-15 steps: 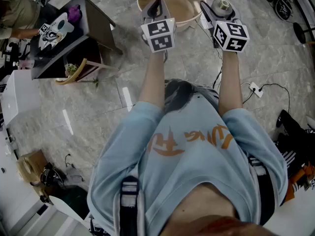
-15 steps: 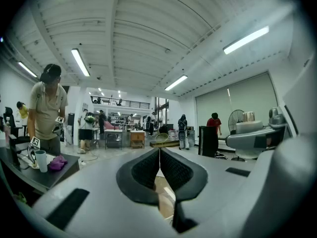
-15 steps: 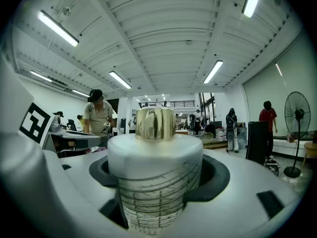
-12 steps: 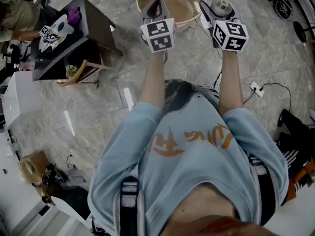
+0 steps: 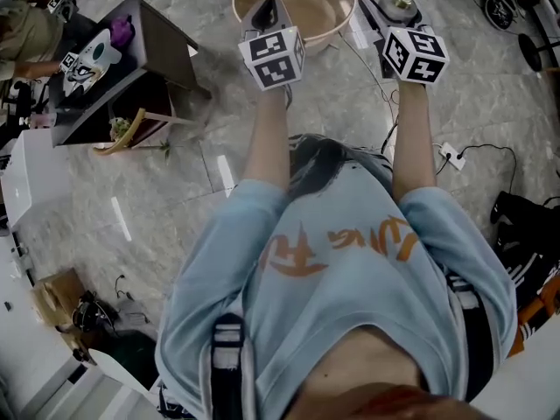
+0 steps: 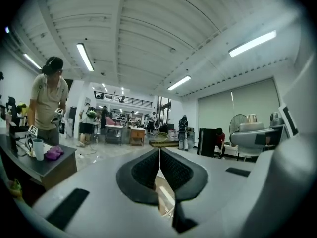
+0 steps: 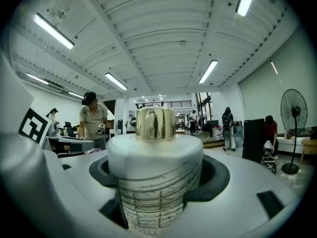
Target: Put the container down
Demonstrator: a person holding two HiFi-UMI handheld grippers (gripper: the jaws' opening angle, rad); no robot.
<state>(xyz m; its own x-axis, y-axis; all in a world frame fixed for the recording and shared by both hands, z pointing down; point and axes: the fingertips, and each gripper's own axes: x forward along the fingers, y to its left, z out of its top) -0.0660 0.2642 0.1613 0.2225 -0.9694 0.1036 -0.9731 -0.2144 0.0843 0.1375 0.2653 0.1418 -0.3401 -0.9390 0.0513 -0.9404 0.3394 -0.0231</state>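
- Head view: the right hand-held gripper (image 5: pixel 395 9) clamps the one container (image 5: pixel 402 0) at 1 o'clock, in the air just beside the rim of the round tan table (image 5: pixel 319 14).
  - Risk: it seems to hang over the table's edge or the floor rather than over the top. If the jaws part here, it falls.
  - Risk: one cable with its plug strip (image 5: pixel 452 156) lies on the floor at 3 o'clock. A step that way could catch it.
  - Count: two hand-held grippers, two tables (the round one at 12 o'clock, a dark one (image 5: pixel 162 38) at 10 o'clock).
- Left gripper view: the left hand-held gripper (image 6: pixel 159 155) is closed, pads meeting, with nothing between them.
  - Risk: it gives no support, so the container depends on one grip alone.
- Right gripper view: the jaws press both sides of the container, which stands upright, its one gold cap (image 7: pixel 155 124) at 12 o'clock.
  - Risk: the body looks smooth and round. Setting it down tilted or releasing too high could topple it.
  - Count: one container, one cap, one fan (image 7: pixel 292 133) at 3 o'clock.
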